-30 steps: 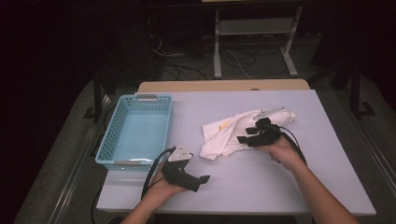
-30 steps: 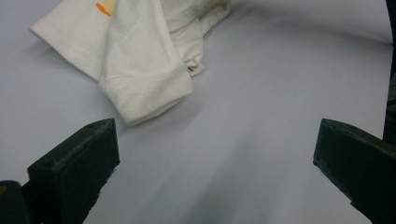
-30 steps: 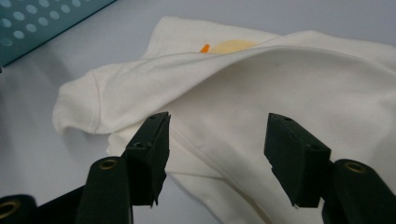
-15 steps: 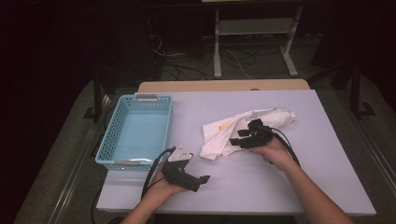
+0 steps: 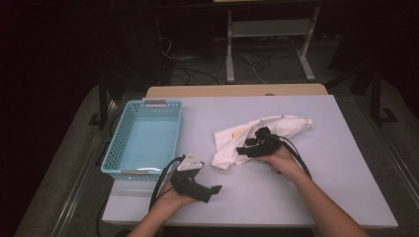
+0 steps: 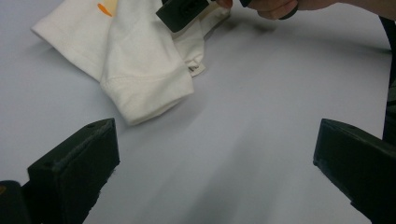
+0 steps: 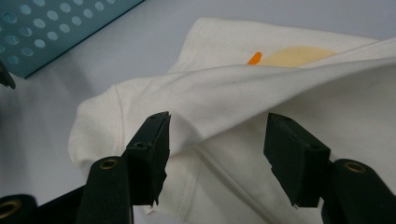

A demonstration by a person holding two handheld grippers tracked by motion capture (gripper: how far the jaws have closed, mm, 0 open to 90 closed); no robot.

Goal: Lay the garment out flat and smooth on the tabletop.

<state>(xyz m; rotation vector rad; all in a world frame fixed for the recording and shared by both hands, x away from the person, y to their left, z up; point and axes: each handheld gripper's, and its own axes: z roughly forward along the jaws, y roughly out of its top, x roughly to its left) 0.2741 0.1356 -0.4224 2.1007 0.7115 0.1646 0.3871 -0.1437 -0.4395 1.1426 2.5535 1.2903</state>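
A white shirt (image 5: 232, 145) with an orange-yellow print, a light-blue basket (image 5: 114, 149), black tongs (image 5: 245, 150).

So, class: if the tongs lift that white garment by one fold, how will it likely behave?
The white garment lies crumpled in soft folds, so it will probably droop and trail rather than keep its shape. It looks thin and likely light. The open right tongs straddle one ridge; a pinch there may lift just that layer first.
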